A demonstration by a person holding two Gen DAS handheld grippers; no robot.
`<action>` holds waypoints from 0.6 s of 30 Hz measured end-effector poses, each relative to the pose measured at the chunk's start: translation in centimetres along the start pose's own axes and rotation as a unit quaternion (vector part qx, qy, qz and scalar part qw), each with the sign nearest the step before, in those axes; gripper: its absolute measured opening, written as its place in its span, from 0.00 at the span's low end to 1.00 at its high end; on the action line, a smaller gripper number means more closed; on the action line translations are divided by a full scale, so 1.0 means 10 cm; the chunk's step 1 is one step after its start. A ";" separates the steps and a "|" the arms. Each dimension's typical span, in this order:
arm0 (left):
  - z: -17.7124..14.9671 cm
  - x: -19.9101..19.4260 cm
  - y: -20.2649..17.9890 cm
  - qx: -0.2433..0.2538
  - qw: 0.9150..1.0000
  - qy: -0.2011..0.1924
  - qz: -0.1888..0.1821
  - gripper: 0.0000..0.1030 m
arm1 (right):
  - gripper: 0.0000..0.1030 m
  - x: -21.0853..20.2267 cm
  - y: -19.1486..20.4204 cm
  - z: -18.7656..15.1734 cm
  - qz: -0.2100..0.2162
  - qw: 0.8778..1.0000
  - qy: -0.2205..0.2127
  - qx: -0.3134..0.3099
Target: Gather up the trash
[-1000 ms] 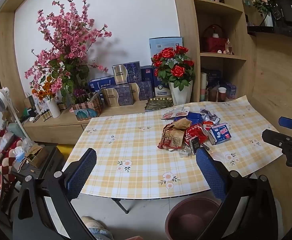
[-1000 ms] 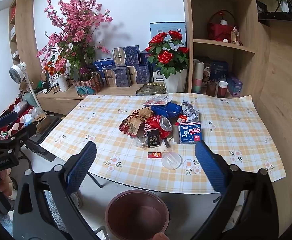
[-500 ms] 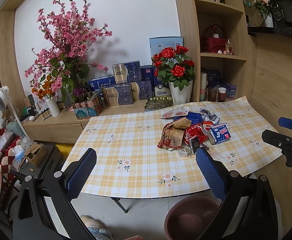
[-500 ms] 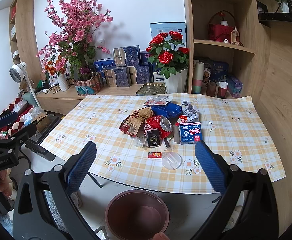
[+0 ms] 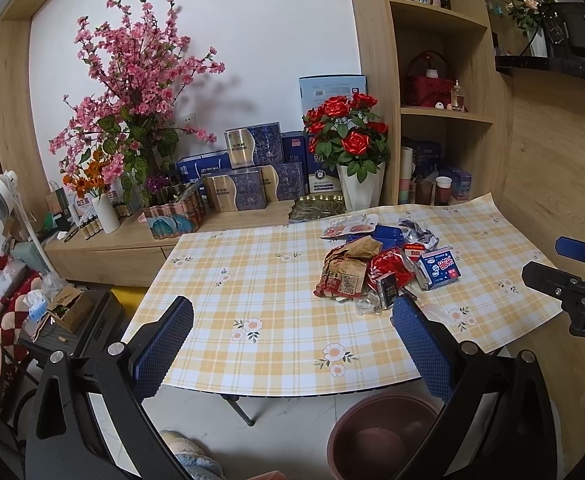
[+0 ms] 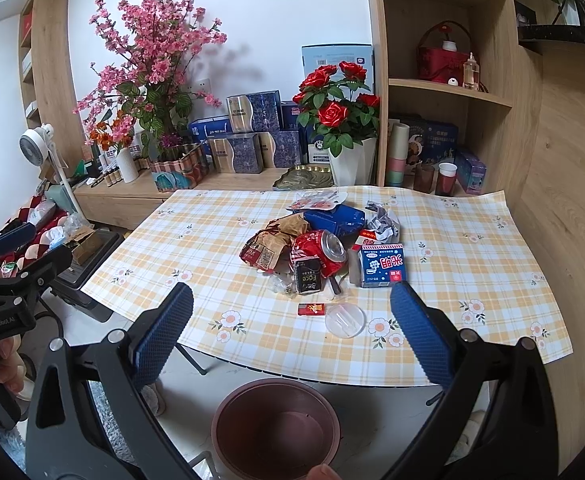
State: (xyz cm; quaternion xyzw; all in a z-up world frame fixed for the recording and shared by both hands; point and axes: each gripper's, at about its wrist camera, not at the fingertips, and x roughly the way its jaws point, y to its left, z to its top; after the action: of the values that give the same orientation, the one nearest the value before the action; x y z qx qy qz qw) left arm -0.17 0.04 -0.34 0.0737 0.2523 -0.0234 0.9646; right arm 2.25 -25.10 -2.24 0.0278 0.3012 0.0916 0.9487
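A heap of trash lies mid-table: a crushed red can (image 6: pixel 324 250), a brown paper wrapper (image 6: pixel 270 242), a blue-and-white carton (image 6: pixel 382 266), a blue box (image 6: pixel 338 216), crumpled foil (image 6: pixel 382 216), a small black packet (image 6: pixel 308 278), a small red packet (image 6: pixel 311 309) and a clear plastic lid (image 6: pixel 344 320). The same heap shows in the left wrist view, around the red can (image 5: pixel 388 270). A brown bucket (image 6: pixel 276 428) stands on the floor under the table's near edge. My right gripper (image 6: pixel 292 332) is open, short of the table. My left gripper (image 5: pixel 292 344) is open too, nothing between its fingers.
The table (image 6: pixel 472 240) wears a yellow checked cloth. Behind it a low cabinet carries pink blossoms (image 6: pixel 152 52), a red rose pot (image 6: pixel 340 120) and gift boxes (image 6: pixel 252 112). Wooden shelves (image 6: pixel 448 92) rise at right. A fan (image 6: pixel 36 148) and clutter stand at left.
Both views have shifted only slightly; the grippers stay open and the trash has not moved.
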 end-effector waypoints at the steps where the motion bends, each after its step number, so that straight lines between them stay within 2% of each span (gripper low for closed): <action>1: -0.02 0.00 0.01 0.000 1.000 0.000 0.000 0.95 | 0.95 0.00 0.00 0.00 0.000 1.000 0.000 0.000; 18: -0.01 0.00 0.01 -0.003 1.000 0.000 -0.001 0.95 | 0.95 -0.01 0.03 0.00 0.001 1.000 0.000 -0.001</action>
State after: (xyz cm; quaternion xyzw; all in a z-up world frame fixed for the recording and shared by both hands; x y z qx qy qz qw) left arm -0.21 0.17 -0.43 0.0708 0.2525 -0.0241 0.9647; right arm 2.08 -24.87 -2.14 0.0276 0.3008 0.0929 0.9487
